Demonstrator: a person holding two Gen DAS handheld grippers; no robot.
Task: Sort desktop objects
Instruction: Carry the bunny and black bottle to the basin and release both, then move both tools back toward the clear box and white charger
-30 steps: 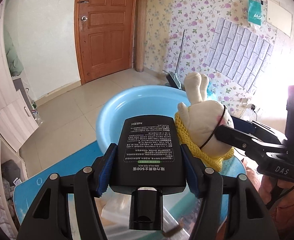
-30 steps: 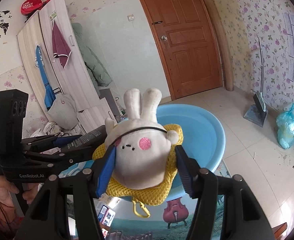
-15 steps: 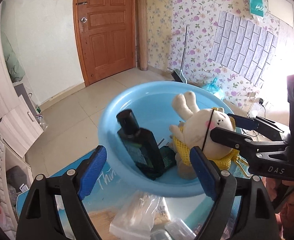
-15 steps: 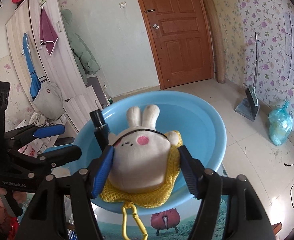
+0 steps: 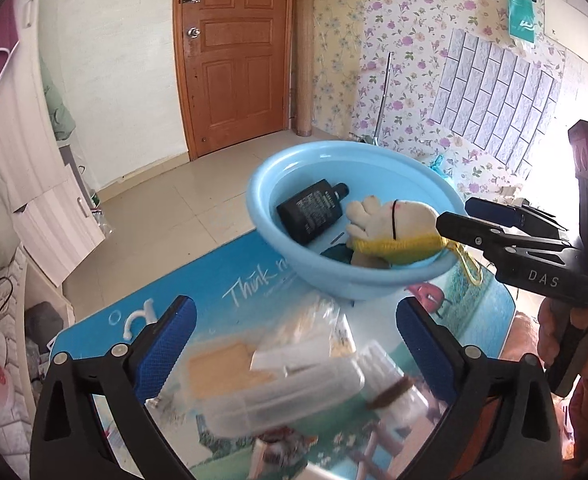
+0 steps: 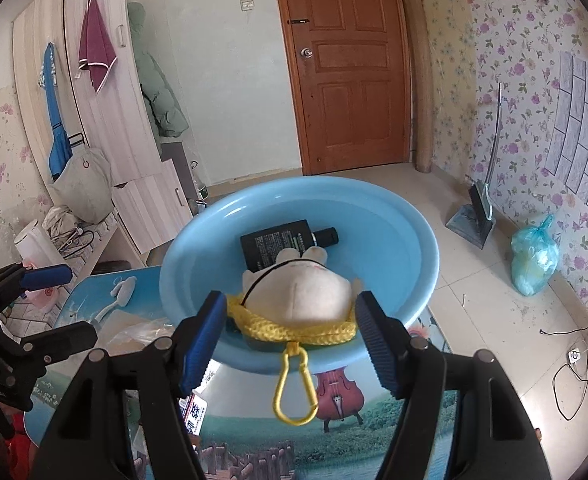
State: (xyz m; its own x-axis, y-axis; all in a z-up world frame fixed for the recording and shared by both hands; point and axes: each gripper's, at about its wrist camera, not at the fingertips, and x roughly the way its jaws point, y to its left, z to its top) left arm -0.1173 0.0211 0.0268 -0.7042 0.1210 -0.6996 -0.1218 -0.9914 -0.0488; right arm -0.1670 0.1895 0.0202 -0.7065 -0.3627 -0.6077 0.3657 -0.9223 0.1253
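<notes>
The plush rabbit (image 6: 300, 292) in its yellow net bag (image 6: 294, 330) lies on its back over the near rim of the blue basin (image 6: 394, 216), ears pointing into the bowl and a yellow clip (image 6: 296, 384) hanging down outside the rim. The right gripper (image 6: 291, 340) reaches level over that rim with its blue pads (image 6: 203, 344) on either side of the net bag; the left pad sits right at the bag, the right pad looks slightly clear, so whether it grips or has let go cannot be told. In the left wrist view the same tool comes in from the right, held by a hand (image 5: 554, 332) low at the edge.

Inside the basin, a black bottle (image 6: 279, 246) lies flat, cap to the right, just beyond the rabbit's ears and touching them. Something dark teal (image 5: 336, 254) shows under the rabbit.

The left gripper (image 5: 294, 348) hovers above the table (image 5: 141, 304) nearer the person, jaws spread wide and holding nothing. Below it lie blurred clear bags (image 5: 314, 332) and a clear plastic box (image 5: 285, 396). A white hook (image 5: 137, 316) rests on the printed table top to the left.
</notes>
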